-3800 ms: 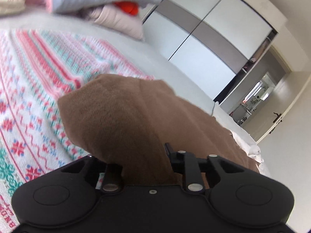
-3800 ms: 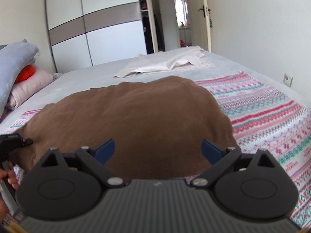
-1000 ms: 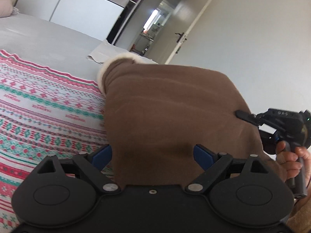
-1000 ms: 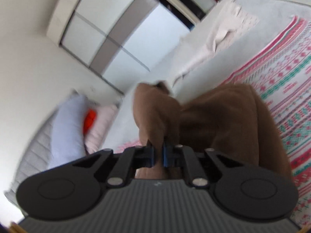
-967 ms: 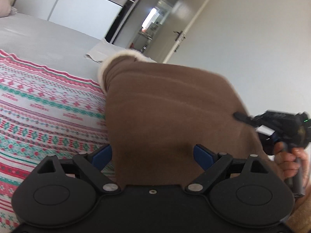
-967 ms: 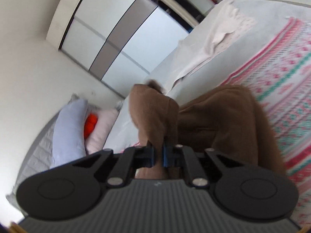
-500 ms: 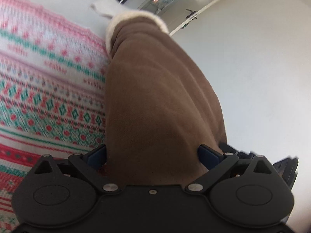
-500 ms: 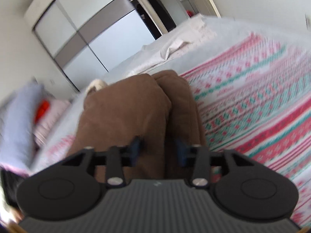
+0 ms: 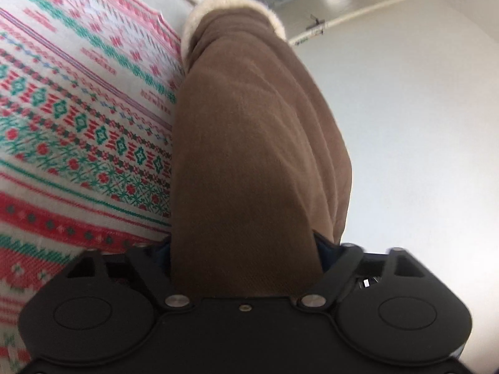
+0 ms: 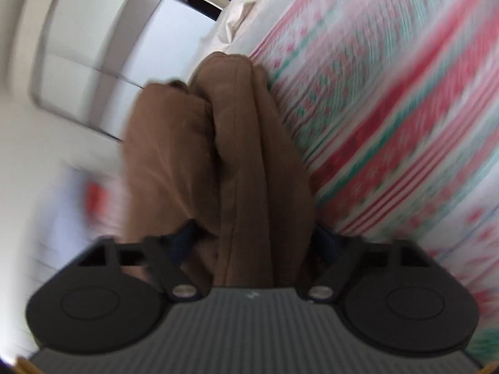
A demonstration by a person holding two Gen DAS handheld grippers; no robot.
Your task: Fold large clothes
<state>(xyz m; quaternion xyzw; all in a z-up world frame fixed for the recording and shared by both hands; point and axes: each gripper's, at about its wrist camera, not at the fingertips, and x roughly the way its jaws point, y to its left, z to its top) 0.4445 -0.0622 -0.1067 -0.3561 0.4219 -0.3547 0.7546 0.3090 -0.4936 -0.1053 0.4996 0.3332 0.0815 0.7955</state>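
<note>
The folded brown corduroy garment (image 9: 249, 143) runs lengthwise straight ahead between both pairs of jaws. The left gripper (image 9: 244, 249), just closing, hugs it. The right gripper (image 10: 254, 237), just opening, straddles 2 folds, contact unclear.

Left wrist view: mounted behind the left gripper (image 9: 244, 249), facing forward and slightly down, tilted, very near the brown garment (image 9: 249, 143). Right wrist view: same mounting behind the right gripper (image 10: 254, 237) (blurred). Shared: garment at 12 o'clock, patterned bedspread (image 9: 78, 118).

Brown garment (image 9: 249, 143) with cream fleece trim lies on a red-green-white patterned bedspread (image 9: 78, 118).
</note>
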